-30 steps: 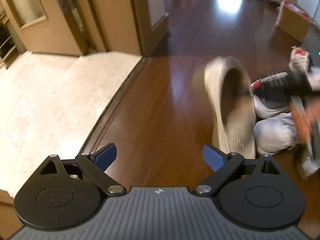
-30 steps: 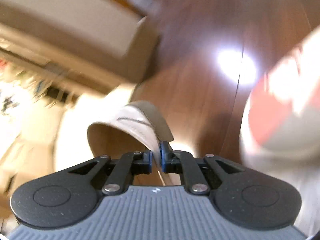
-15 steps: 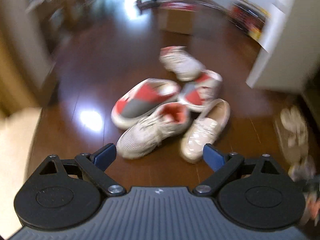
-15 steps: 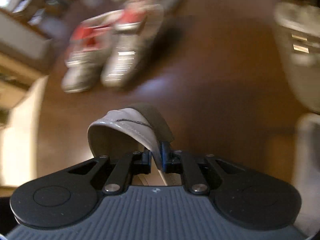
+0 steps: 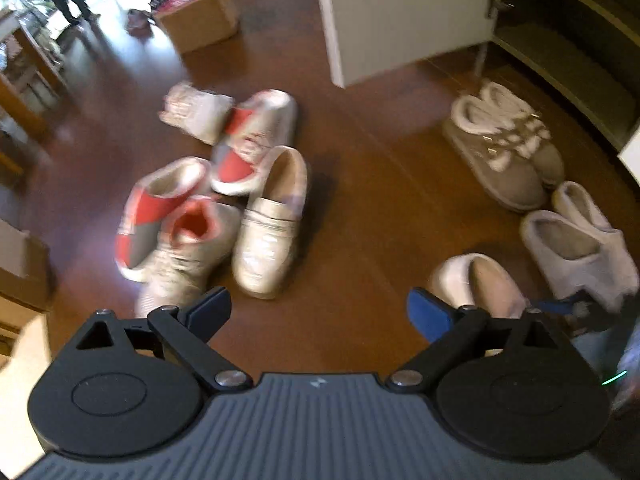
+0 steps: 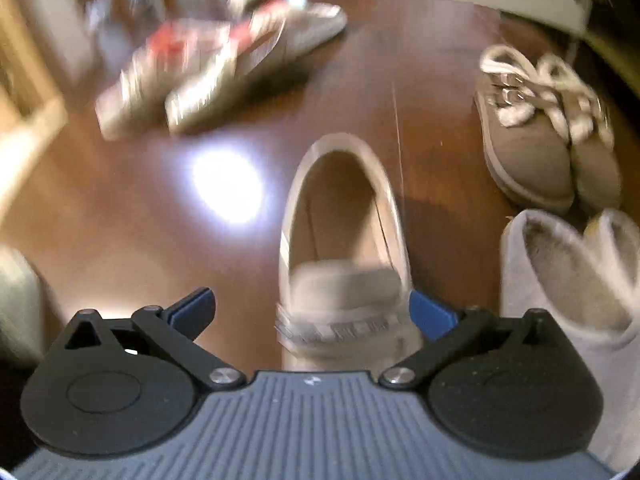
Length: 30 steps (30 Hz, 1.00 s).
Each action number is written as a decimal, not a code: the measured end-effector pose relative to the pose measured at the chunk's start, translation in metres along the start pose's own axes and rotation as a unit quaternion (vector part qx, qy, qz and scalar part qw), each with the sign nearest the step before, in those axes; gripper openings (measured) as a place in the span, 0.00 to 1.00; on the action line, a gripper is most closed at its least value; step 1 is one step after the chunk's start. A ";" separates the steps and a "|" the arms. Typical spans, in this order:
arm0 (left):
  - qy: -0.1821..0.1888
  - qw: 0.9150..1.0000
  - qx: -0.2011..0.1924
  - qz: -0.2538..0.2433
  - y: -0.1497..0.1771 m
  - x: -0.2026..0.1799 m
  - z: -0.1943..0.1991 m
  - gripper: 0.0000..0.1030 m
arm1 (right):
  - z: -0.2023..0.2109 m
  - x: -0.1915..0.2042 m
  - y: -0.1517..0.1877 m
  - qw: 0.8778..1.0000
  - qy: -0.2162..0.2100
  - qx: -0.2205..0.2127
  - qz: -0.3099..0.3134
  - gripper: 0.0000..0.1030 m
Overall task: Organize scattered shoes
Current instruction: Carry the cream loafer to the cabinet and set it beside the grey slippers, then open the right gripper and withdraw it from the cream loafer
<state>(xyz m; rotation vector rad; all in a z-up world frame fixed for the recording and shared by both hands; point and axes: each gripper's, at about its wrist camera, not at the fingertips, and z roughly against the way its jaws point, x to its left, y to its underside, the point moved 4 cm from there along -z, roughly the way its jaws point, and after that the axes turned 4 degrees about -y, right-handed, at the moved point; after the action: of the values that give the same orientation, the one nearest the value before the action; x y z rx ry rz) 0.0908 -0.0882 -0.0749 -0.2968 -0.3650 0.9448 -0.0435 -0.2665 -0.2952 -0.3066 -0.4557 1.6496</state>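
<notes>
On the dark wood floor (image 5: 360, 184), seen from the left wrist camera, shoes lie in two groups. Near the middle left is a messy pile: a shiny cream loafer (image 5: 272, 224), a red and grey slipper (image 5: 154, 216), a second red and grey slipper (image 5: 252, 140), a mesh sneaker with an orange lining (image 5: 184, 256), and one more white sneaker (image 5: 196, 110) behind them. They touch and lean on each other. To the right, well apart from the pile, a pair of tan fuzzy boots (image 5: 504, 148) stands side by side near an open cabinet (image 5: 560, 40). Just below them are pale fluffy slippers (image 5: 576, 240), and one more pale shoe (image 5: 476, 280) sits partly behind the right finger. The left gripper (image 5: 318, 310) has its blue fingers (image 5: 210, 306) spread wide, with nothing between them. A cardboard box (image 5: 200, 20) sits far back.

From the right wrist camera, a second cream loafer (image 6: 344, 248) lies on the floor (image 6: 120, 200), toe toward the camera, right in front of the right gripper (image 6: 312, 312). Its fingers (image 6: 192, 306) are wide apart, and the loafer sits between them. One finger is close to its side, but the picture is blurry, so maybe it touches. The tan boots (image 6: 536, 148) and a fluffy slipper (image 6: 568, 272) are to the right. The pile (image 6: 216, 64) is a blur at the back left.
</notes>
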 end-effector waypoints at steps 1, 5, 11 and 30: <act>0.003 1.000 0.002 -0.005 0.003 -0.007 -0.005 0.94 | -0.005 0.003 0.008 1.000 0.022 0.003 0.009 0.89; -0.002 0.998 0.019 -0.052 0.021 -0.031 -0.027 0.94 | -0.001 0.003 0.036 0.996 0.088 -0.026 0.008 0.68; -0.003 0.995 0.026 -0.094 0.025 -0.048 -0.035 0.94 | 0.008 0.006 0.052 0.994 0.107 -0.019 -0.026 0.67; 0.019 0.991 0.033 -0.128 0.029 -0.078 -0.031 0.94 | 0.026 -0.023 0.067 0.986 0.149 0.000 -0.076 0.69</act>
<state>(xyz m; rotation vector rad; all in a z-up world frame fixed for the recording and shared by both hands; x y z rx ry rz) 0.0413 -0.1389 -0.1282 -0.2019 -0.3278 0.6961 -0.1116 -0.2978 -0.3046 -0.4972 -0.2461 1.4261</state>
